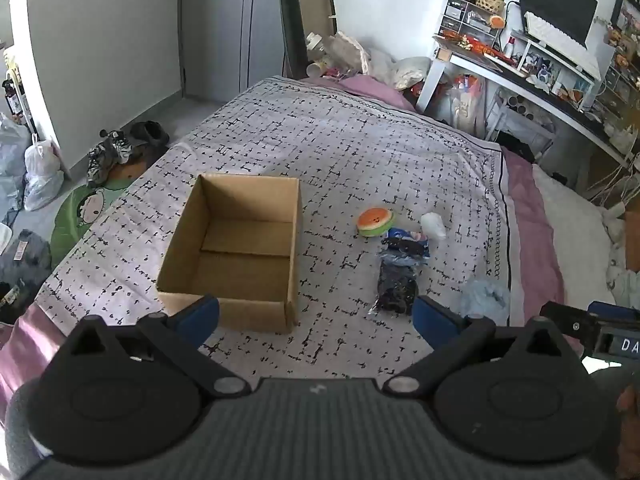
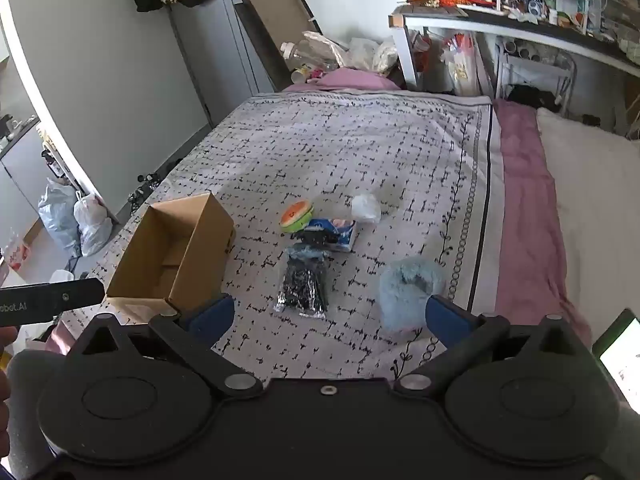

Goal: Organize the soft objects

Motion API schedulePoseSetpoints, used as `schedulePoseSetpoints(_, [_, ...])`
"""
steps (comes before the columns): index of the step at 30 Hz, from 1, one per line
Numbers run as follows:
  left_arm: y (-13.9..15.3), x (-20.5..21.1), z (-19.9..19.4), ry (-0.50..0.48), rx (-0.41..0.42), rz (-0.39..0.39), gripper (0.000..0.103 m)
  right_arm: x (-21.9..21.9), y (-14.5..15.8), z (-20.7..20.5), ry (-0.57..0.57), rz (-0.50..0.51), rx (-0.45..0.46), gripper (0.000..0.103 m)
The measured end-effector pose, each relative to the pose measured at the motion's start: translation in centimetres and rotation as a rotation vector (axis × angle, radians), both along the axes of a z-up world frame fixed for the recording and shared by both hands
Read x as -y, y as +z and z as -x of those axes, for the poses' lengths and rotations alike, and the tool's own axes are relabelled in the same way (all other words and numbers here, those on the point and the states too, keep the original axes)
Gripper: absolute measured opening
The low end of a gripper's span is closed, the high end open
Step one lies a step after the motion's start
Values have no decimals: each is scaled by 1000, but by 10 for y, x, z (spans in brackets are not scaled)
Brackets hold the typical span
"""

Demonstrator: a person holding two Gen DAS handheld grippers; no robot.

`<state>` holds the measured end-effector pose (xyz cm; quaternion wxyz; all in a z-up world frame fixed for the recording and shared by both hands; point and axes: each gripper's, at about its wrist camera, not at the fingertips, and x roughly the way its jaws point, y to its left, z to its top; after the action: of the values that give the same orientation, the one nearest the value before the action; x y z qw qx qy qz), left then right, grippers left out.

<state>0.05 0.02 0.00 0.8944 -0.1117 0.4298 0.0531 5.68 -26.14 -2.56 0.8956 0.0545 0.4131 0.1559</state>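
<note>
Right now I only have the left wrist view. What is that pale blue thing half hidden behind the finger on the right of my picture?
Observer: The right wrist view shows it whole. It is a light blue fluffy item with a dark opening on top. It lies on the bedspread, apart from the black packet.
Operator: Is the right gripper holding anything?
Observer: No. The right gripper has its jaws wide open and pressing on nothing. The fluffy item lies just ahead of its right finger.
Operator: Is there anything further right that I can't see?
Observer: Yes, a lit screen shows at the lower right edge of that view.
</note>
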Motion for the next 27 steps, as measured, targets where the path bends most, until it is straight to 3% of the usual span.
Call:
schedulePoseSetpoints(6, [2, -4, 9, -7, 48, 2, 102, 3, 0, 5, -25, 19, 28, 103])
schedulePoseSetpoints(9, [1, 4, 14, -8, 53, -29, 102, 4, -3, 17, -40, 13, 59, 103])
schedulePoseSetpoints(27, [4, 2, 30, -22, 69, -40, 102, 6, 8, 33, -38, 1, 74, 103])
